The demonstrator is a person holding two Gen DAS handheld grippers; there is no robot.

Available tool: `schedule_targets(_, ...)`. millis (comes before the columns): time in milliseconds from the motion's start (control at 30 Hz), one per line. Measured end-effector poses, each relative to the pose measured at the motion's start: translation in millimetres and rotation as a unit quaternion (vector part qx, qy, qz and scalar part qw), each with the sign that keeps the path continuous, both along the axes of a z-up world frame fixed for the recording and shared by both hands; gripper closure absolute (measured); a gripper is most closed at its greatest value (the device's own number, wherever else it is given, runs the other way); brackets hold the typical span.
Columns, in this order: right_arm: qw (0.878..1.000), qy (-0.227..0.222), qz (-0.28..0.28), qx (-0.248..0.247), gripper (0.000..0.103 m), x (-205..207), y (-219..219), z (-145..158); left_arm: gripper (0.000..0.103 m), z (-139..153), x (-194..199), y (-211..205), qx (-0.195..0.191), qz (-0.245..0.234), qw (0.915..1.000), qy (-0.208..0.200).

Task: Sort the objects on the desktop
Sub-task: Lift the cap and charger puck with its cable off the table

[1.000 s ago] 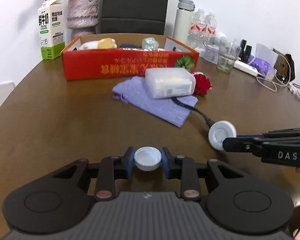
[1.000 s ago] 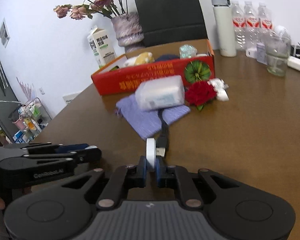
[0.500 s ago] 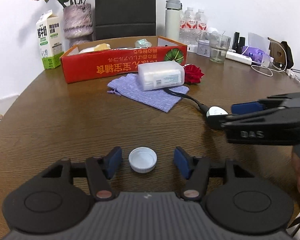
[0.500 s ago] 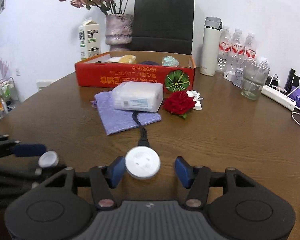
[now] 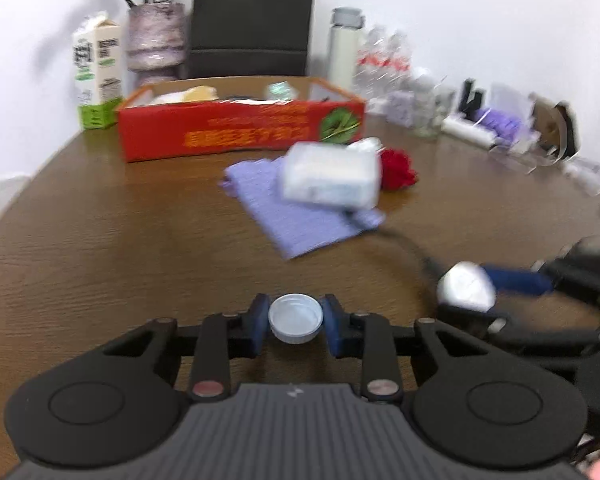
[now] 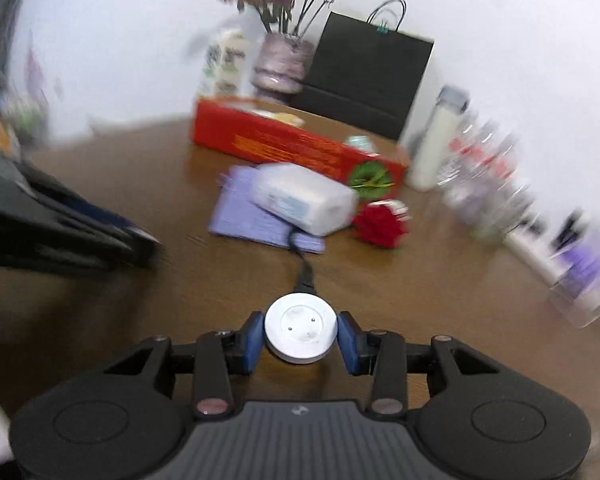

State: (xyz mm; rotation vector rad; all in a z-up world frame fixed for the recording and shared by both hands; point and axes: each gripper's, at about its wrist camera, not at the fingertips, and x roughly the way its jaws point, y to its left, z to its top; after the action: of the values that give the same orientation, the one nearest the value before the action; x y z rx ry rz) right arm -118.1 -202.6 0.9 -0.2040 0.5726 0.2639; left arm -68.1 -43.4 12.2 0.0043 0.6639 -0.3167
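Looking through the left wrist view, the left hand-held gripper [image 5: 296, 322] has its blue pads closing on a small white plastic bottle cap [image 5: 296, 323], and both pads appear to touch the cap's rim, so it is clamped on it. The cap sits open side up, near the front edge of the brown wooden surface [image 5: 100, 240]. Toward the far edge stands a long red cardboard box [image 5: 240, 132] with some items already inside. Between box and cap lie a purple cloth pouch [image 5: 296, 216], a translucent white plastic case [image 5: 332, 180] resting on it, and a red fabric rose [image 5: 398, 174] just beside the case. At the right, the right hand-held gripper shows with a white disc at its tips, but blurred.

From the right wrist view, the right hand-held gripper [image 6: 300, 338] closes its jaws around a round white charging puck [image 6: 300, 332] with a black cable [image 6: 304, 268] running back under the case. The pads look to be in contact with the puck's sides; the blur makes it not fully sure.

I judge the step is the grasping of both small items. The next move probably calls for lifting them and carrying them to the red box, minding that the cable could drag the case.
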Motion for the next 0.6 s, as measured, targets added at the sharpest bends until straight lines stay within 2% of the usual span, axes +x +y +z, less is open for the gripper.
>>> schedule_targets(133,1.000,-0.002,-0.017,-0.004,0.065,0.3,-6.1,2.9,0.074,19.8,22.8,-20.0,-0.075,-0.037,0.9965,-0.010)
schedule_targets(200,1.000,0.008,-0.016,0.006,0.065,3.6,-9.3,2.3,0.074,18.5,39.4,-38.7,-0.093,-0.056,0.9940,0.011)
schedule_targets(267,1.000,0.007,-0.017,0.001,0.065,3.6,-7.8,0.6,0.074,9.8,51.4,-60.4,-0.078,-0.071,0.9940,0.030)
schedule_targets(367,0.999,0.002,-0.032,0.008,0.065,3.4,-12.1,2.7,0.074,-7.2,49.6,-81.7,-0.008,-0.079,0.9967,0.020)
schedule_targets(433,0.998,-0.012,-0.053,0.013,0.065,0.5,-20.3,6.1,0.073,-11.4,45.5,-82.1,-0.002,-0.079,0.9968,0.010)
schedule_targets(600,0.997,-0.026,-0.075,0.015,0.065,-1.1,-34.7,11.0,0.073,-11.2,47.0,-71.8,-0.013,-0.066,0.9975,0.024)
